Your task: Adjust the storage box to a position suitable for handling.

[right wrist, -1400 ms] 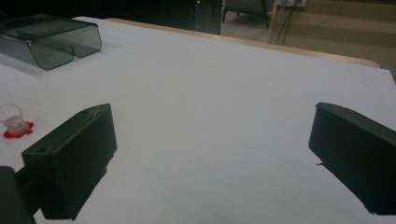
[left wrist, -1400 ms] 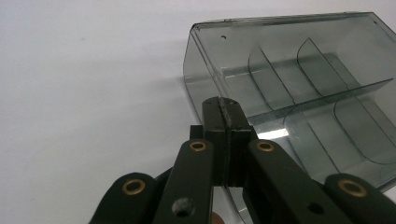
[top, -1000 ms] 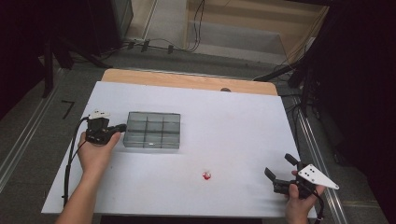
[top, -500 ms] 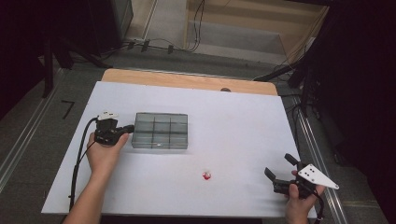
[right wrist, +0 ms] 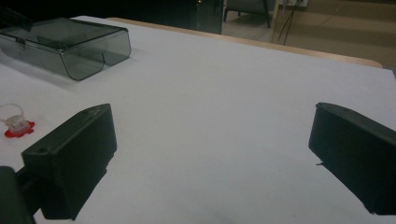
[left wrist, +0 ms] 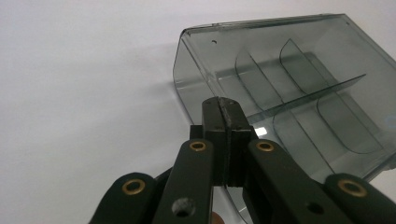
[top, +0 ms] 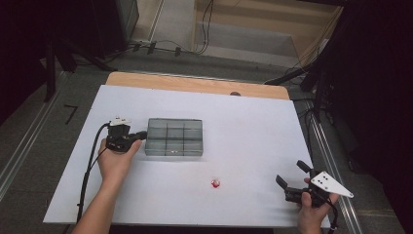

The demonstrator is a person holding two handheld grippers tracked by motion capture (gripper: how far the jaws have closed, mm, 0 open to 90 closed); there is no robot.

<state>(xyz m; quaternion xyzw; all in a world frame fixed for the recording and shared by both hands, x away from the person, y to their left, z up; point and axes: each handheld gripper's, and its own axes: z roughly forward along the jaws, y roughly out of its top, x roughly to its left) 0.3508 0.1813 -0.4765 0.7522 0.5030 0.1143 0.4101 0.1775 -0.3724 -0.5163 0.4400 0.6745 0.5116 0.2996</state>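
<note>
A white table (top: 253,131) with a wooden far edge stands on a grey floor strewn with cables; the surroundings are dark.

Nearest the person, at the table's right front corner, the right gripper (top: 293,184) rests low over the surface with its jaws spread wide and nothing between them. Its own view shows both black jaws far apart above bare table. Left of it, well apart, lies a small red and clear ring-like object (top: 216,183), seen again at the left edge of the right gripper view (right wrist: 15,125); its exact nature is too small to tell.

Farther in, on the left half of the table, the left gripper (top: 140,134) is held by the person's left hand (top: 116,158). Its jaws are pressed together on the left wall of a smoky transparent box (top: 174,137), which is divided into six compartments. The left gripper view shows the jaws pinching that thin wall, with the box (left wrist: 299,88) extending beyond them; the compartments appear empty.

The step in hand appears to be repositioning the box by its wall. It is best done with a firm pinch and a low, level slide, so that the light plastic neither tips nor slips free.
</note>
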